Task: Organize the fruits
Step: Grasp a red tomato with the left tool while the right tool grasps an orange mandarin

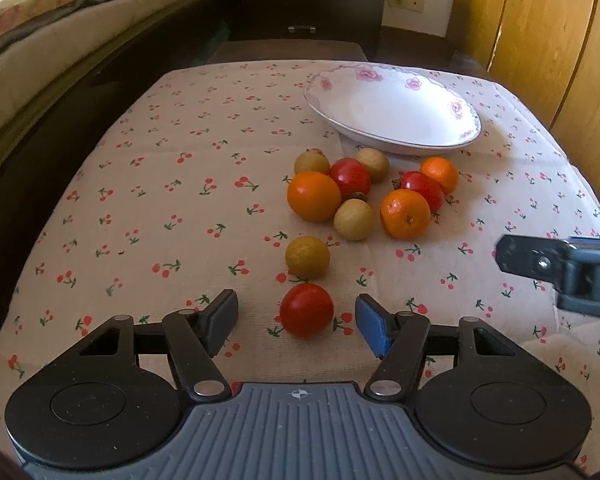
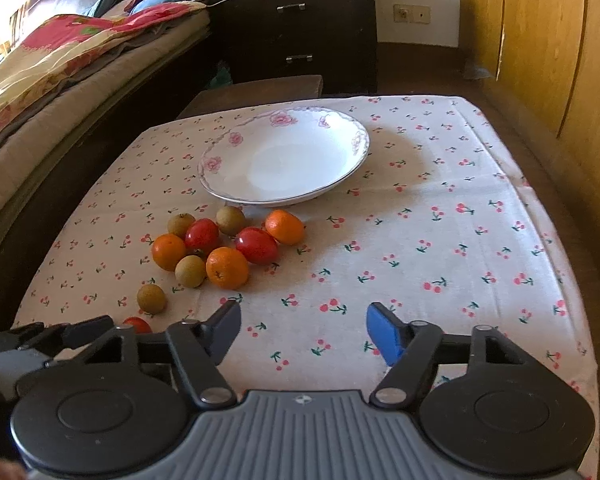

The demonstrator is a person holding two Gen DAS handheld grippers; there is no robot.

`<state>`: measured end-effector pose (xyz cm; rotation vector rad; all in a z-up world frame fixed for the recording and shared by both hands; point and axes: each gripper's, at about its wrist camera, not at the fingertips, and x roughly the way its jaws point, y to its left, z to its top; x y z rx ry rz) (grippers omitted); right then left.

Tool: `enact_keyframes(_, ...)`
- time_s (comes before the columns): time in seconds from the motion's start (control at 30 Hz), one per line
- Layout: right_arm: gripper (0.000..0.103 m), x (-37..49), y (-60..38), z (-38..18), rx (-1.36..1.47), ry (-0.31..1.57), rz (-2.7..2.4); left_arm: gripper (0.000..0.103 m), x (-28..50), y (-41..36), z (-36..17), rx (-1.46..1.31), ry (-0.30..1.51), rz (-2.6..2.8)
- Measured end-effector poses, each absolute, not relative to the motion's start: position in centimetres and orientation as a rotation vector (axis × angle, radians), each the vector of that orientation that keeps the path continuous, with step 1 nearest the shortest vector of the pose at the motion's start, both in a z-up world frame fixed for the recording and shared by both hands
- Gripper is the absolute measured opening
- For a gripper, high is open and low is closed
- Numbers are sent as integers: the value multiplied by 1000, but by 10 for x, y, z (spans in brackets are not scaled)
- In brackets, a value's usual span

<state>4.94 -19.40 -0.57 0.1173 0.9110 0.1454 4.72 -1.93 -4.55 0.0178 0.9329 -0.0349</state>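
Observation:
A white floral plate (image 1: 452,110) (image 2: 340,128) stands empty at the far side of the cherry-print cloth. In front of it lies a cluster of oranges (image 1: 314,196) (image 2: 227,267), red tomatoes (image 1: 350,178) (image 2: 257,245) and tan longans (image 1: 354,219) (image 2: 190,271). One longan (image 1: 307,257) (image 2: 151,298) lies apart. My left gripper (image 1: 296,320) is open, its fingers on either side of a lone red tomato (image 1: 306,310) (image 2: 138,324), not touching it. My right gripper (image 2: 304,332) is open and empty over bare cloth, right of the fruit; it shows at the right edge of the left wrist view (image 1: 560,268).
A bed with a floral blanket (image 2: 60,60) runs along the left. A dark drawer cabinet (image 2: 300,28) stands behind the table, with a low dark stool (image 2: 260,88) at the table's far edge. A wooden wardrobe (image 2: 540,40) stands on the right.

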Motion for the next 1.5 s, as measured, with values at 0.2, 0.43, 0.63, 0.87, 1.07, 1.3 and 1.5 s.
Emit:
enact_keyframes(0.2,57,58,-194,-3,150,902,186,55,44,-21,-44,41,921,-70)
enact_keyframes(0.43,57,65,-186,0,137,897,241,40,42,-17,-42,-2,922,-112)
enact_keyframes(0.63,57,71,-184,-4,126,903,281,35,40,-15,-41,-39,932,-145)
enact_keyframes(0.87,52,80,-170,-9,110,912,346,35,37,-15,-41,-57,940,-163)
enact_keyframes(1.07,45,92,-157,-20,90,943,390,35,36,-11,-41,-82,944,-167)
enact_keyframes(1.3,36,111,-150,-30,96,974,379,38,34,-12,-41,-84,941,-176)
enact_keyframes(1.5,33,115,-152,-37,120,990,376,41,35,-12,-42,-83,937,-175)
